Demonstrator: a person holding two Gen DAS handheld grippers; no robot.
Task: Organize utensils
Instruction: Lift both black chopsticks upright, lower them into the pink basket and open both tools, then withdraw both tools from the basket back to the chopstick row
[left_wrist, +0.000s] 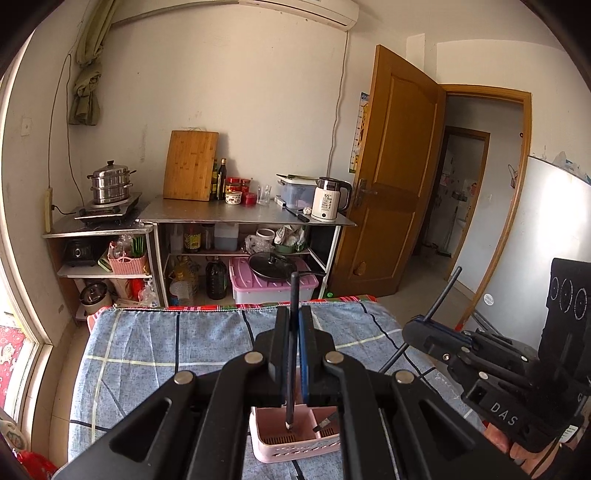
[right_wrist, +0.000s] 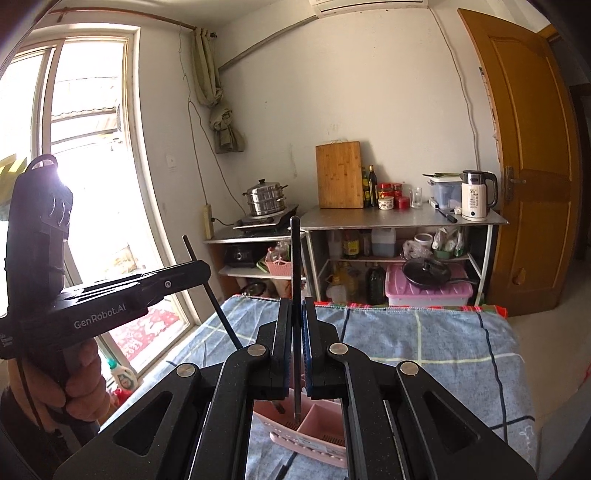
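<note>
A pink utensil basket (left_wrist: 295, 448) (right_wrist: 314, 443) with divided compartments stands on the blue plaid cloth (left_wrist: 166, 350). My left gripper (left_wrist: 294, 312) is shut on a black chopstick (left_wrist: 293, 295), held nearly upright with its lower tip inside the basket's left compartment. At the right of the left wrist view, the right gripper (left_wrist: 415, 326) pinches a second chopstick (left_wrist: 443, 295), slanted. In the right wrist view my right gripper (right_wrist: 296, 302) is shut on that chopstick (right_wrist: 294, 251), its tip over the basket. The left gripper (right_wrist: 205, 267) appears at left with its chopstick (right_wrist: 221, 317).
A steel shelf unit (left_wrist: 240, 218) stands beyond the table with a kettle (left_wrist: 328, 199), a cutting board (left_wrist: 190, 166) and a steamer pot (left_wrist: 110, 182). An open wooden door (left_wrist: 391, 177) is to the right, a window (right_wrist: 92, 147) to the left. A hand (right_wrist: 81, 384) grips the left handle.
</note>
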